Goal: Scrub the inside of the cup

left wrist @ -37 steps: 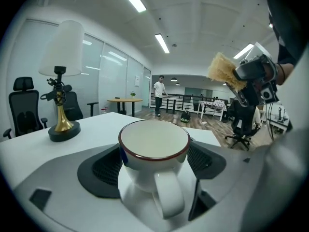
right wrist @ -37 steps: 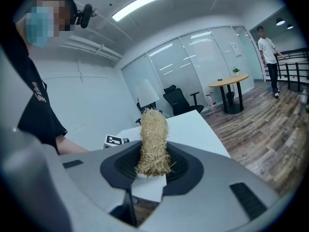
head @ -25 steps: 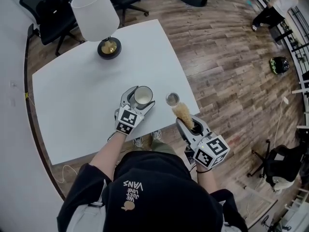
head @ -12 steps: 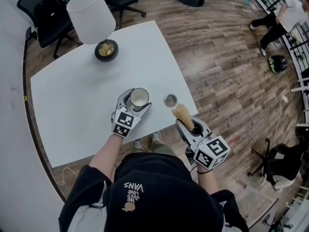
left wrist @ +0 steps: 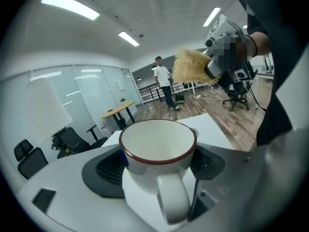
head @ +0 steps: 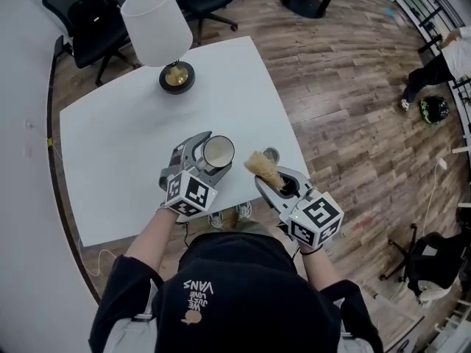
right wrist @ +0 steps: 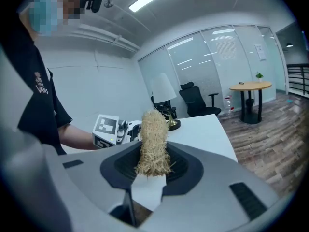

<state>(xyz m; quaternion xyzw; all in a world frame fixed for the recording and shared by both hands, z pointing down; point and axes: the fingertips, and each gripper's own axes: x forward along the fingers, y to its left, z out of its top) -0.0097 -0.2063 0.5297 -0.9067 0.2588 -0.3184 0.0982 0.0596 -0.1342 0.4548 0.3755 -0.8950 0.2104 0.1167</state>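
Left gripper has its jaws clamped on the white cup. The handle points back at the person and the mouth is open, at the near edge of the table. Right gripper is pinched shut on a straw-coloured scrubber, tip just beside the cup's rim, outside it. A small metal tin sits on the table close by.
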